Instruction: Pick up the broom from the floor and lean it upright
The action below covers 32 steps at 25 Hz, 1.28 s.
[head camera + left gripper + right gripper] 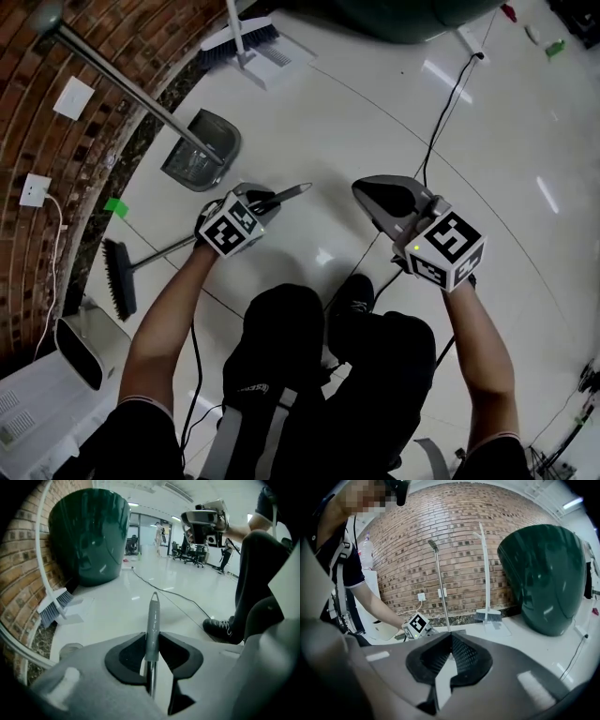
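Observation:
The broom lies slanted: its dark brush head (119, 278) rests on the floor at the left, and its grey handle (291, 192) rises to the right. My left gripper (267, 199) is shut on the handle close to its pointed tip. In the left gripper view the handle (153, 620) stands straight up between the pads of the left gripper (151, 641). My right gripper (382, 199) hovers to the right, apart from the broom. Its pads meet at the tips with nothing between them, as the right gripper view (450, 641) shows.
A grey dustpan (202, 150) with a long handle leans on the brick wall (122, 56). A white broom and pan set (248, 42) stands farther along the wall beside a big green bin (546, 578). A black cable (448, 112) crosses the floor. A white appliance (80, 349) sits at the lower left.

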Each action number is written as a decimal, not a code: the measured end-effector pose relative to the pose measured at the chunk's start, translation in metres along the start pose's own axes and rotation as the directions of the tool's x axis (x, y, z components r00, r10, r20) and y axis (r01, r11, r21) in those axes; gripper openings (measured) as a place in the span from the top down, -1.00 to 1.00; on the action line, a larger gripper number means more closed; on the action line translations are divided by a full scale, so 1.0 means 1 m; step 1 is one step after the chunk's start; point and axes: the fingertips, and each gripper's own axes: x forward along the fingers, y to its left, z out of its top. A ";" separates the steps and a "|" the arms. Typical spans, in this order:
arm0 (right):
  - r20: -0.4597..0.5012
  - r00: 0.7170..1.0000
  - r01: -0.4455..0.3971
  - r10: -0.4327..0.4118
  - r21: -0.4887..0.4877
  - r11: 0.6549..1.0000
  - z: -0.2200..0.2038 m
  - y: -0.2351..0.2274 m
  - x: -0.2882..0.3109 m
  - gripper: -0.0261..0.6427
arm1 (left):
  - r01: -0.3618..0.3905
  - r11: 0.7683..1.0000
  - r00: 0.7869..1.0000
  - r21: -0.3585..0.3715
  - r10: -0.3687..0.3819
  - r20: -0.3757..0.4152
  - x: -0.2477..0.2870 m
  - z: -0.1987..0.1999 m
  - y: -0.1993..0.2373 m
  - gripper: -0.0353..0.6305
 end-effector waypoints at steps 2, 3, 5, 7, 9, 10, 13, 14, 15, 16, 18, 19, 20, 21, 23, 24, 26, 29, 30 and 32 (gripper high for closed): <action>0.012 1.000 -0.013 0.013 -0.007 1.000 0.031 0.001 -0.011 0.92 | -0.024 1.000 0.999 -0.004 0.024 0.034 -0.033 0.026 0.001 0.61; 0.019 1.000 -0.015 0.015 -0.003 1.000 0.049 0.002 -0.017 0.92 | -0.036 0.999 0.998 -0.009 0.036 0.050 -0.051 0.039 0.002 0.61; 0.028 0.999 -0.024 0.023 0.007 1.000 0.088 0.005 -0.029 0.92 | -0.052 0.998 0.995 -0.021 0.054 0.080 -0.089 0.064 0.002 0.60; 0.022 0.999 -0.038 0.038 0.009 0.999 0.127 0.009 -0.041 0.92 | -0.064 0.997 0.992 -0.038 0.068 0.102 -0.127 0.086 0.002 0.60; 0.012 0.998 -0.057 0.057 0.005 0.998 0.167 0.014 -0.052 0.92 | -0.081 0.995 0.989 -0.058 0.087 0.116 -0.164 0.108 0.003 0.61; 0.007 0.998 -0.067 0.067 0.003 0.998 0.187 0.018 -0.057 0.92 | -0.089 0.994 0.988 -0.067 0.097 0.121 -0.181 0.117 0.003 0.61; -0.006 0.995 -0.102 0.102 -0.010 0.995 0.242 0.033 -0.070 0.92 | -0.118 0.989 0.983 -0.092 0.129 0.129 -0.230 0.138 0.002 0.61; -0.008 0.993 -0.114 0.114 -0.020 0.993 0.258 0.038 -0.073 0.92 | -0.130 0.986 0.981 -0.100 0.143 0.131 -0.245 0.143 0.002 0.62; -0.009 0.992 -0.125 0.125 -0.028 0.992 0.273 0.044 -0.076 0.92 | -0.143 0.984 0.979 -0.107 0.157 0.132 -0.259 0.148 0.003 0.61; -0.009 0.991 -0.136 0.136 -0.034 0.990 0.286 0.049 -0.078 0.92 | -0.157 0.981 0.976 -0.114 0.171 0.134 -0.272 0.152 0.004 0.62; -0.010 0.988 -0.157 0.157 -0.039 0.987 0.309 0.057 -0.082 0.92 | -0.185 0.974 0.970 -0.133 0.203 0.137 -0.296 0.160 0.004 0.62; -0.013 0.986 -0.169 0.169 -0.040 0.985 0.319 0.060 -0.083 0.92 | -0.200 0.969 0.966 -0.145 0.220 0.136 -0.306 0.162 0.004 0.62; -0.015 0.983 -0.182 0.182 -0.043 0.982 0.328 0.063 -0.083 0.92 | -0.215 0.964 0.962 -0.159 0.237 0.134 -0.314 0.163 0.005 0.62; -0.016 0.981 -0.194 0.194 -0.046 0.980 0.337 0.065 -0.083 0.92 | -0.231 0.958 0.958 -0.173 0.255 0.132 -0.321 0.164 0.006 0.62; -0.019 0.976 -0.219 0.218 -0.053 0.974 0.351 0.066 -0.082 0.92 | -0.263 0.945 0.948 -0.197 0.290 0.128 -0.333 0.166 0.012 0.62; -0.023 0.973 -0.233 0.232 -0.056 0.971 0.356 0.066 -0.081 0.92 | -0.278 0.938 0.944 -0.206 0.307 0.123 -0.338 0.167 0.014 0.62; -0.039 0.964 -0.265 0.263 -0.063 0.962 0.363 0.068 -0.081 0.92 | -0.304 0.926 0.937 -0.223 0.333 0.106 -0.347 0.164 0.015 0.62; -0.062 0.950 -0.309 0.305 -0.074 0.948 0.376 0.070 -0.077 0.92 | -0.349 0.902 0.921 -0.255 0.380 0.085 -0.366 0.156 0.020 0.62; -0.066 0.947 -0.320 0.316 -0.075 0.944 0.381 0.072 -0.075 0.92 | -0.365 0.892 0.914 -0.267 0.398 0.081 -0.375 0.153 0.024 0.62; -0.075 0.938 -0.343 0.337 -0.077 0.936 0.390 0.078 -0.067 0.92 | -0.396 0.872 0.899 -0.288 0.432 0.074 -0.392 0.147 0.033 0.62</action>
